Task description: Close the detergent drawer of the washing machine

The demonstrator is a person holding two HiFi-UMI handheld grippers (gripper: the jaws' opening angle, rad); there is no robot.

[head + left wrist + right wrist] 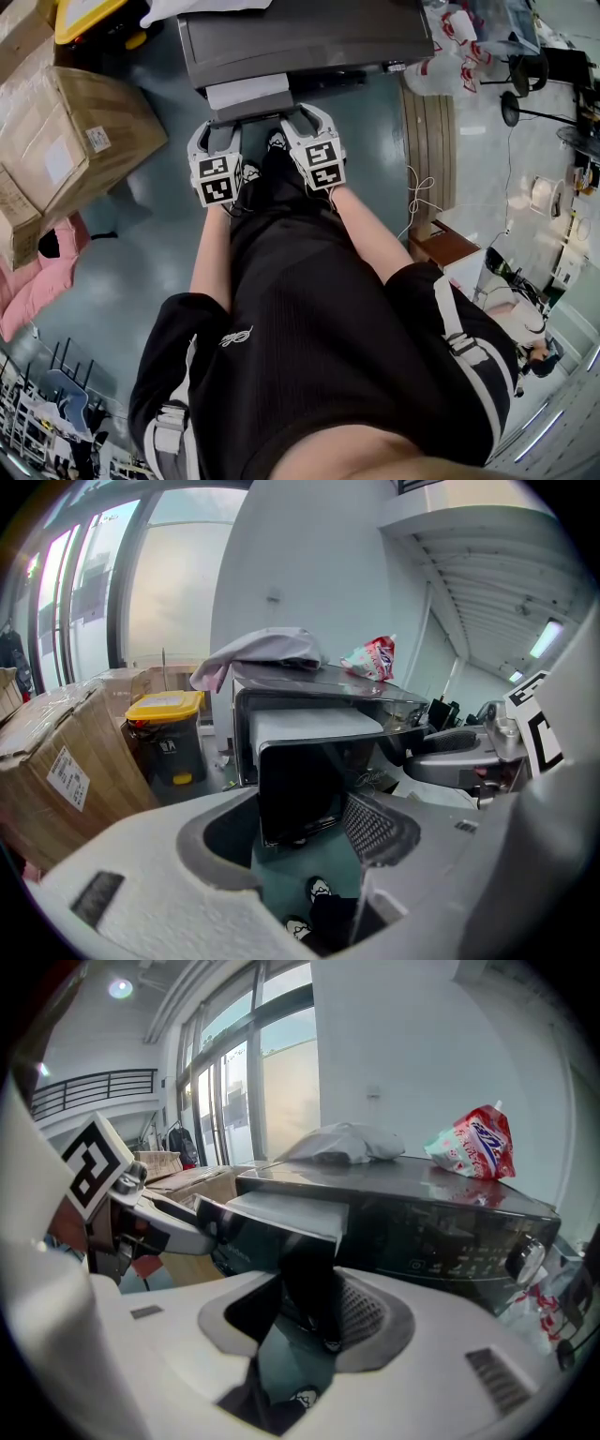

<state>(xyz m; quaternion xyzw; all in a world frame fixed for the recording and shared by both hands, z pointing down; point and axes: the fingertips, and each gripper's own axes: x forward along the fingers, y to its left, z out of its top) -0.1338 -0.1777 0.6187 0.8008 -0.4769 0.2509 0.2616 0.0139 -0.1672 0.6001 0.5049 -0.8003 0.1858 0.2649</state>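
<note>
The washing machine (pixel 300 37) stands at the top of the head view, and its detergent drawer (pixel 247 92) sticks out toward me, white on top with a dark front panel (pixel 298 780). My left gripper (pixel 217 129) sits at the panel's left part, and in the left gripper view its jaws (pixel 300 834) stand wide around the panel. My right gripper (pixel 307 117) is at the drawer's right end, with the panel's corner (pixel 311 1283) between its jaws (pixel 309 1314). I see no pad pressing on the panel.
Cardboard boxes (pixel 84 141) crowd the floor at the left, and a yellow-lidded bin (pixel 169 728) stands behind them. A cloth (pixel 262 651) and a red-and-white bag (pixel 473 1143) lie on the machine's lid. A wooden pallet (pixel 431 141) lies to the right. My shoes (pixel 277 141) are just under the drawer.
</note>
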